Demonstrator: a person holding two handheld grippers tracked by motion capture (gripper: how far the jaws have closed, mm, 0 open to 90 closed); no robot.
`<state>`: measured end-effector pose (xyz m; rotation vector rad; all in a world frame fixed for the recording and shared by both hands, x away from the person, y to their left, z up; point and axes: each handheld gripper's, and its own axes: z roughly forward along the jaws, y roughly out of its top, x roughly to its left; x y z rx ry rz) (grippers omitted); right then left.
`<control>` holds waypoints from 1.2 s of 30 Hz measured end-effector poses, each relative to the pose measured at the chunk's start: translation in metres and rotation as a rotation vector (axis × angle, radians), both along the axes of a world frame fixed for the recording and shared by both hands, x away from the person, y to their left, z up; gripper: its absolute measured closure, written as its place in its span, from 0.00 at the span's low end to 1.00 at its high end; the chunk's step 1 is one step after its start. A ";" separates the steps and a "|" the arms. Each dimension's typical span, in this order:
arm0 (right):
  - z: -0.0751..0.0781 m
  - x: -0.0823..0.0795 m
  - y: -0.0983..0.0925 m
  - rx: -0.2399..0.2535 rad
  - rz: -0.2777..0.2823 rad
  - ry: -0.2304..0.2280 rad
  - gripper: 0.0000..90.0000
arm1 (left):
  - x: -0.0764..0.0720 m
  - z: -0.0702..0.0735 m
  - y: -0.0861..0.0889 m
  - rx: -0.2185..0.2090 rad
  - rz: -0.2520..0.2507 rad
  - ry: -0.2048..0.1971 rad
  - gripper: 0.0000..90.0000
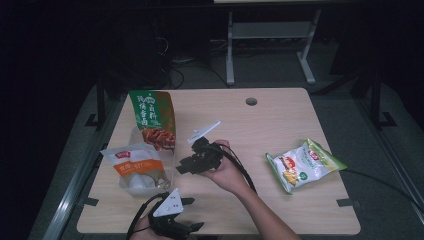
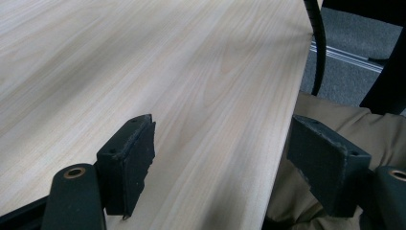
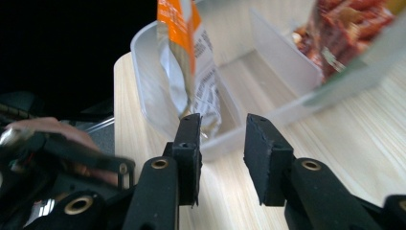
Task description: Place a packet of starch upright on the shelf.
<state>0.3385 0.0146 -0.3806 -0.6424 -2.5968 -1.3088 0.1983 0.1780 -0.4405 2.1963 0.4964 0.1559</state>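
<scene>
Filling the middle of the high view, the pale wood surface [image 1: 280, 130] stands in a dark room, with grey floor around it and a light metal frame [image 1: 270, 45] behind its far edge. A round cable hole [image 1: 251, 101] sits near that far edge.

Taking the clear plastic tray [image 1: 131, 186] at the surface's left side as landmark: it has two compartments. A green and red snack bag [image 1: 154, 120] stands in its far compartment, and an orange and white bag [image 1: 134, 165] stands in its near one. Well to the right of the tray, near the surface's right edge, lies a green and white snack bag [image 1: 302, 165]. Between that bag and the tray the wood is bare, as is the whole far right quarter.

Just right of the tray the right gripper [image 1: 200, 159] is held in a hand, pointing at the tray. Its fingers [image 3: 189, 143] stand partly apart with nothing between them, close before the tray's near wall and the orange and white bag.

Nearer than the tray, at the surface's front edge, the left gripper [image 1: 172, 220] rests. Its own view adds what the high view hides: its fingers [image 2: 127, 165] spread wide, empty, straddling the surface's edge, with a black cable [image 2: 318, 43] and tan cloth [image 2: 330, 120] beyond.
</scene>
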 end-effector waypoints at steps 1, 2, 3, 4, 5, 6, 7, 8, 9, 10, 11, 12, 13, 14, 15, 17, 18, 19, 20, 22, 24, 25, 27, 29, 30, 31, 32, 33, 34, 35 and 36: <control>0.000 0.000 0.000 0.000 0.000 0.000 0.72 | 0.000 0.000 0.000 0.000 0.000 0.000 0.27; 0.000 0.000 -0.010 0.001 -0.014 0.005 0.70 | 0.001 0.000 0.000 0.004 -0.001 -0.001 0.27; 0.000 0.000 -0.010 0.001 -0.014 0.005 0.70 | 0.001 0.000 0.000 0.005 -0.001 -0.001 0.27; -0.001 -0.001 -0.017 0.008 -0.023 0.002 0.69 | 0.002 -0.001 0.000 0.005 0.000 0.001 0.27; -0.001 -0.001 -0.021 0.007 -0.031 -0.001 0.68 | 0.002 -0.001 0.000 0.005 0.000 0.001 0.27; -0.002 -0.002 -0.026 0.011 -0.035 -0.002 0.68 | 0.002 -0.001 -0.001 -0.004 0.005 0.002 0.27; -0.002 -0.002 -0.026 0.011 -0.035 -0.002 0.68 | 0.002 -0.001 -0.001 -0.004 0.005 0.002 0.27; -0.003 -0.004 -0.034 0.013 -0.050 0.002 0.67 | 0.003 -0.001 -0.001 -0.002 0.004 0.001 0.27; -0.003 -0.004 -0.037 0.012 -0.054 0.000 0.66 | 0.003 -0.002 -0.002 -0.006 0.000 0.000 0.27; -0.004 -0.005 -0.041 0.016 -0.058 0.004 0.66 | 0.003 -0.002 -0.002 -0.006 0.001 -0.001 0.27; -0.004 -0.005 -0.041 0.016 -0.058 0.004 0.66 | 0.003 -0.002 -0.002 -0.006 0.001 -0.001 0.27; -0.005 -0.007 -0.049 0.018 -0.067 0.002 0.64 | 0.003 -0.001 -0.002 -0.001 -0.001 -0.005 0.27; -0.005 -0.008 -0.052 0.018 -0.072 0.002 0.64 | 0.003 -0.001 -0.002 -0.001 -0.001 -0.005 0.27; -0.006 -0.010 -0.056 0.022 -0.080 0.003 0.63 | 0.004 -0.001 -0.002 -0.008 0.005 -0.004 0.27; -0.006 -0.010 -0.056 0.022 -0.080 0.003 0.63 | 0.004 -0.001 -0.002 -0.008 0.005 -0.004 0.27; -0.008 -0.012 -0.064 0.028 -0.093 0.001 0.60 | 0.004 0.000 -0.002 -0.014 0.009 -0.001 0.27; -0.011 -0.015 -0.071 0.031 -0.108 0.006 0.59 | 0.005 0.000 -0.002 -0.005 0.005 -0.008 0.27; -0.011 -0.015 -0.071 0.031 -0.108 0.006 0.59 | 0.005 0.000 -0.002 -0.005 0.005 -0.008 0.27; -0.013 -0.015 -0.075 0.032 -0.113 0.004 0.58 | 0.005 0.000 -0.002 0.001 0.000 -0.009 0.27; -0.017 -0.018 -0.086 0.037 -0.135 0.008 0.56 | 0.005 0.000 -0.004 -0.001 0.003 -0.002 0.27; -0.019 -0.020 -0.093 0.041 -0.151 0.013 0.55 | 0.005 0.001 -0.005 -0.004 0.002 0.002 0.27; -0.020 -0.020 -0.097 0.038 -0.156 0.006 0.54 | 0.005 0.002 -0.006 0.002 0.001 -0.001 0.27; -0.022 -0.022 -0.104 0.043 -0.169 0.006 0.54 | 0.006 0.002 -0.007 0.002 -0.001 -0.005 0.27; -0.023 -0.023 -0.113 0.046 -0.183 0.003 0.53 | 0.007 0.004 -0.009 0.003 0.000 -0.007 0.27; -0.024 -0.024 -0.117 0.047 -0.190 0.003 0.53 | 0.007 0.005 -0.010 0.001 0.002 -0.009 0.27; -0.025 -0.025 -0.122 0.048 -0.201 0.005 0.53 | 0.008 0.006 -0.011 0.000 0.003 -0.007 0.27; -0.026 -0.026 -0.126 0.049 -0.206 0.001 0.52 | 0.009 0.008 -0.012 0.003 0.001 -0.009 0.27; -0.026 -0.027 -0.130 0.048 -0.213 0.005 0.52 | 0.010 0.009 -0.014 -0.001 0.001 -0.006 0.27; -0.028 -0.028 -0.135 0.051 -0.220 0.004 0.51 | 0.011 0.010 -0.015 0.000 -0.001 -0.006 0.27; -0.028 -0.029 -0.139 0.050 -0.229 0.010 0.51 | 0.011 0.010 -0.017 -0.006 0.002 -0.004 0.27; -0.030 -0.030 -0.143 0.050 -0.235 0.010 0.51 | 0.013 0.011 -0.018 -0.003 0.000 -0.007 0.27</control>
